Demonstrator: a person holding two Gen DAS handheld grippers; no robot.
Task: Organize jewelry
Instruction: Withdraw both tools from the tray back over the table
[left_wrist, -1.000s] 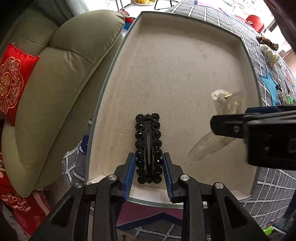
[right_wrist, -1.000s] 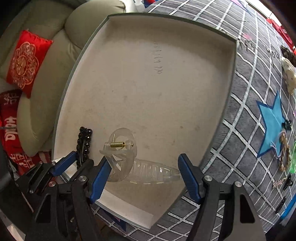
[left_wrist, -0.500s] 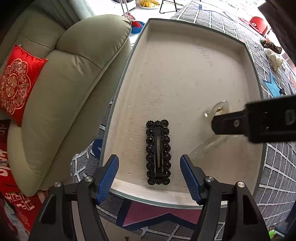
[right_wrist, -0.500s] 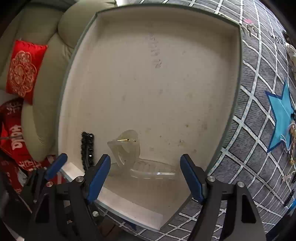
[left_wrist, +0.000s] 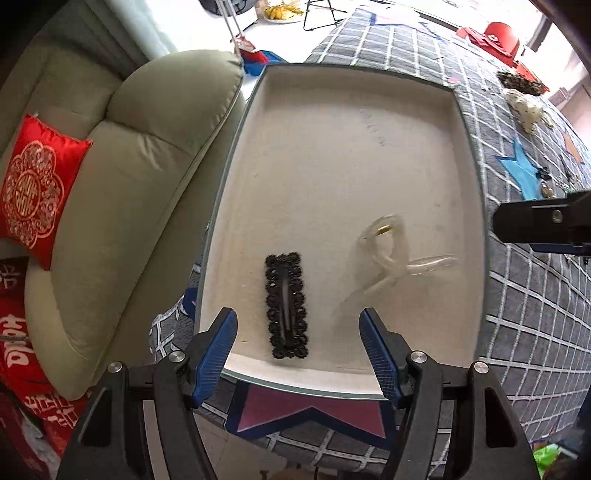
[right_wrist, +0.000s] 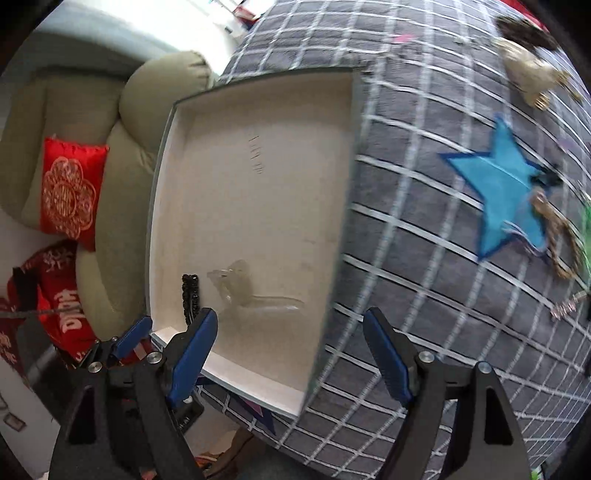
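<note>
Left wrist view: the cream tray (left_wrist: 424, 92) lies on a grey checked cloth (left_wrist: 524, 302) beside a beige sofa (left_wrist: 122, 192) with a red cushion (left_wrist: 33, 188). Near the tray's near edge lie a black hair clip (left_wrist: 286, 304) and a clear claw clip (left_wrist: 388, 254). Left gripper (left_wrist: 298, 354) and right gripper (right_wrist: 291, 350) both stand spread, holding nothing.

The tray (left_wrist: 458, 122) has a matt, cream, felt-like lining with a faintly grainy nap and a smooth grey-green rim. The black hair clip (left_wrist: 286, 306) is glossy, its beaded border faceted around a smooth bar. The clear claw clip (left_wrist: 388, 251) is transparent plastic with a small brassy metal spring. The blanket (right_wrist: 424, 258) is soft grey cloth with a white woven grid and a blue star patch. The armchair (left_wrist: 122, 206) looks like smooth beige leather; the cushion (left_wrist: 33, 188) is shiny red satin with gold embroidery. The fingers (left_wrist: 218, 349) carry ribbed blue pads on matt black plastic with steel screws.
</note>
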